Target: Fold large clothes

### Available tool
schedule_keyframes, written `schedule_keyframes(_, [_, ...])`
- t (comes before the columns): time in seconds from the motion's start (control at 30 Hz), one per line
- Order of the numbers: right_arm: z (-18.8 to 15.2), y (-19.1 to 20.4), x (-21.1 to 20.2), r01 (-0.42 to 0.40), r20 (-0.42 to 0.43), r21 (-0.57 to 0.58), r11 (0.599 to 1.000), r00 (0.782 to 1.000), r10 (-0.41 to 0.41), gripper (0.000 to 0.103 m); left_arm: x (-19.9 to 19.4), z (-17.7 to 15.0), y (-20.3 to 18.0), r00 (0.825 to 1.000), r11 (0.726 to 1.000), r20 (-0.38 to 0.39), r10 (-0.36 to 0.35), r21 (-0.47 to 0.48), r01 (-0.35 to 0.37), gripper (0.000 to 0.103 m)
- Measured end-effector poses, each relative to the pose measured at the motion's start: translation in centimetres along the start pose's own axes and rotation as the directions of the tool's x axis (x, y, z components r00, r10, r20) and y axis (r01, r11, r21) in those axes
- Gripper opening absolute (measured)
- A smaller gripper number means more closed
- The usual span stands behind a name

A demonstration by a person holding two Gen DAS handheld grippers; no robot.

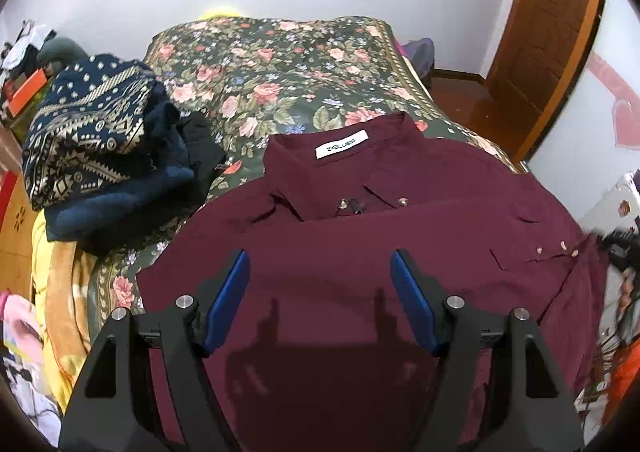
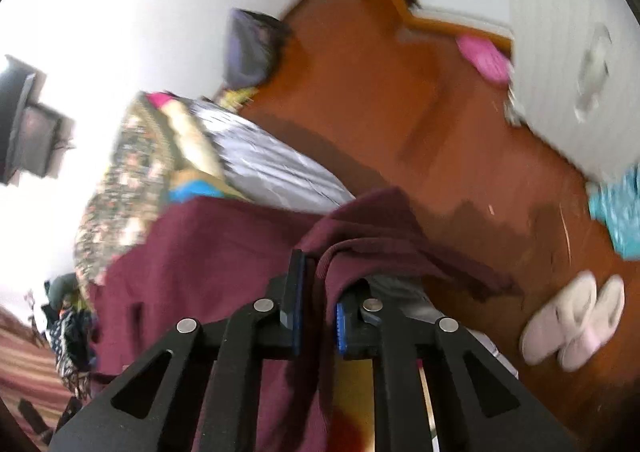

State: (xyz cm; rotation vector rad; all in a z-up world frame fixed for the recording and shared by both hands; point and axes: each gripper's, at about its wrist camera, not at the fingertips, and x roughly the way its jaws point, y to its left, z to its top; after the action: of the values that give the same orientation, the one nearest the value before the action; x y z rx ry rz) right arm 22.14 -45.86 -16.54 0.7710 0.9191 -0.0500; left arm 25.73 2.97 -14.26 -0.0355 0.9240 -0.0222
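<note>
A maroon button-up shirt [image 1: 360, 188] lies spread on the bed, collar away from me, with a white label [image 1: 341, 144] showing inside the collar. My left gripper [image 1: 318, 258] hovers over the shirt's lower body, its blue pads [image 1: 228, 300] wide apart and nothing between them. In the right wrist view, my right gripper [image 2: 316, 264] is shut on a bunched fold of the maroon shirt [image 2: 360, 228] at the bed's edge. The cloth drapes over its right finger and hides it. The view is motion-blurred.
A floral bedspread [image 1: 280, 72] covers the bed. A pile of navy and gold patterned clothes [image 1: 92, 132] sits at its left. A wooden door [image 1: 552, 32] stands at the right. On the wooden floor [image 2: 400, 112] lie pale slippers [image 2: 572, 324], a pink item [image 2: 484, 58] and teal cloth [image 2: 616, 208].
</note>
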Motion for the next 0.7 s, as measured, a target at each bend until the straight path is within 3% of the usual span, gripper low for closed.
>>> schedule_keyframes(0.17, [0.0, 7.6, -6.2, -0.097, 0.109, -0.233, 0.968, 0.986, 0.125, 0.01, -0.7, 0.0, -0.9, 0.999, 0.999, 0.019, -0.032, 0.028, 0.032, 0.071])
schedule_keyframes(0.33, [-2.8, 15.4, -10.2, -0.208, 0.099, -0.466, 0.86, 0.954, 0.284, 0.01, -1.7, -0.1, -1.3, 0.997, 0.997, 0.043, -0.062, 0.046, 0.06, 0.071])
schedule_keyframes(0.43, [-6.0, 19.1, -10.4, -0.272, 0.017, -0.572, 0.774, 0.939, 0.343, 0.01, -2.5, -0.4, -1.2, 0.995, 0.996, 0.057, -0.078, 0.05, 0.076, 0.071])
schedule_keyframes(0.5, [-8.3, 21.0, -9.0, -0.293, -0.047, -0.612, 0.735, 0.941, 0.336, 0.01, -2.8, -0.6, -1.0, 0.994, 0.995, 0.062, -0.087, 0.051, 0.084, 0.071])
schedule_keyframes(0.57, [-10.1, 21.3, -7.2, -0.304, -0.108, -0.624, 0.72, 0.946, 0.306, 0.01, -3.0, -0.9, -0.8, 0.993, 0.994, 0.064, -0.095, 0.054, 0.091, 0.071])
schedule_keyframes(0.7, [-14.2, 21.2, -1.5, -0.327, -0.273, -0.603, 0.728, 0.942, 0.197, 0.01, -3.2, -1.9, -0.3, 0.992, 0.992, 0.059, -0.114, 0.056, 0.111, 0.071])
